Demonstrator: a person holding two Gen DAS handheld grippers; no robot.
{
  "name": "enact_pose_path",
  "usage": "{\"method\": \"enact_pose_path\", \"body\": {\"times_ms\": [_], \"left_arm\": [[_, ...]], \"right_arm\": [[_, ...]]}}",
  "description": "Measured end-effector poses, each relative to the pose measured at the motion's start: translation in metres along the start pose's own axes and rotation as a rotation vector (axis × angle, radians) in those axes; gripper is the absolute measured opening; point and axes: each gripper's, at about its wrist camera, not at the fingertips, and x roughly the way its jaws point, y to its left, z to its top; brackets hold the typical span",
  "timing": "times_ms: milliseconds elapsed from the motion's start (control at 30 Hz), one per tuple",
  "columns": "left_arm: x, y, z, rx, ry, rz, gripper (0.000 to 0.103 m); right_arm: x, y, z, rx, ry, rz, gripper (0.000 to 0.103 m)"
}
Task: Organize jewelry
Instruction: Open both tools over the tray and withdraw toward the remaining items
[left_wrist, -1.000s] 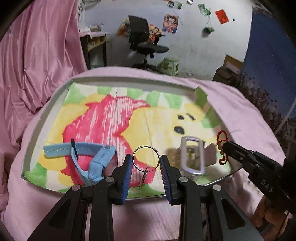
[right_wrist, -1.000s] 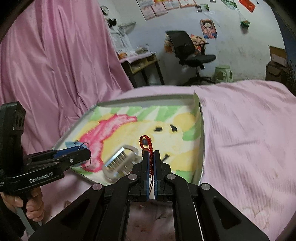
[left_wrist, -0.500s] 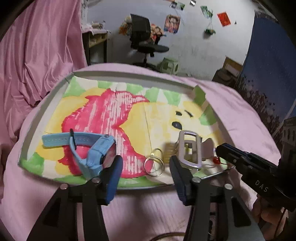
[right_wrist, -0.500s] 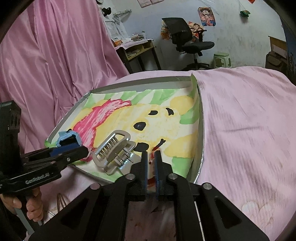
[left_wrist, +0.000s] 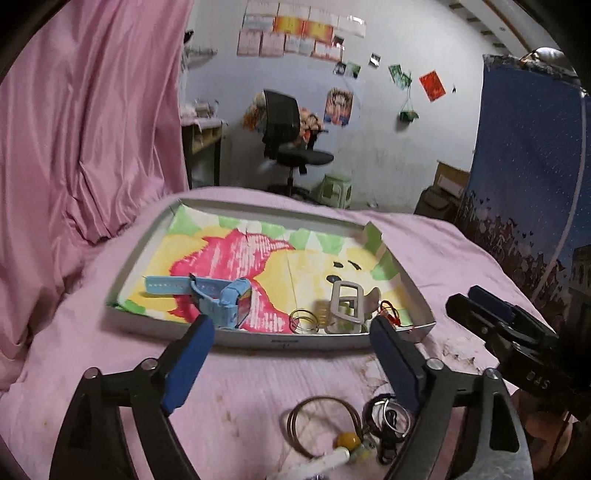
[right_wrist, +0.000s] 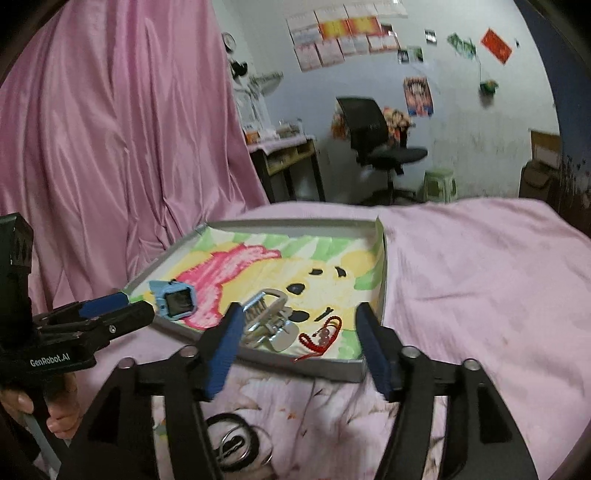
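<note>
Both grippers were pulled back off the tray (left_wrist: 258, 338) and hanging over the pink bedspread (left_wrist: 443, 251); the left gripper (left_wrist: 291, 354) had its blue-padded jaws spread wide with nothing between them, and the right gripper (right_wrist: 295, 343) was the same, jaws well apart and empty.

The tray was a shallow grey box lined with a cartoon bear drawing in yellow, pink and green; everything sat near its front edge. The blue watch (left_wrist: 221, 295) was on the left side, strap stretched out behind it, screen facing the right wrist camera (right_wrist: 177, 301); the silver hair claw (left_wrist: 347, 302) lay right of the middle, on its side (right_wrist: 267, 321); the metal rings (left_wrist: 304, 320) were just beside the claw on its left, touching or nearly so, couldn't quite tell; the red beaded bracelet (right_wrist: 319, 338) lay in a loose loop in the front right corner, with a bit of red cord trailing over the tray's front rim.

On the bedspread in front of the tray, closer to the cameras, there was a small heap of stuff outside the box: thin brown hoops (left_wrist: 321, 428), a yellow bead (left_wrist: 348, 441), and some dark rings (left_wrist: 391, 419) right beside them; it was blurry, so that's as much as I could make out.
</note>
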Motion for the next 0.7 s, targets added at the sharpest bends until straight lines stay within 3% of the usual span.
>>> {"method": "enact_pose_path", "body": {"times_ms": [233,467,700], "left_arm": [[-0.035,0.006,-0.021,0.0,-0.077,0.03,0.096],[-0.059,0.017,-0.042,-0.012,-0.105,0.059,0.1],[-0.064,0.023,-0.057,0.009,-0.043,0.051,0.1]], "right_arm": [[-0.043,0.014,-0.008,-0.034,-0.112,-0.002,0.091],[-0.063,0.024,-0.024,-0.087,-0.127,-0.012,0.097],[-0.069,0.024,-0.034,-0.092,-0.073,0.007,0.098]]}}
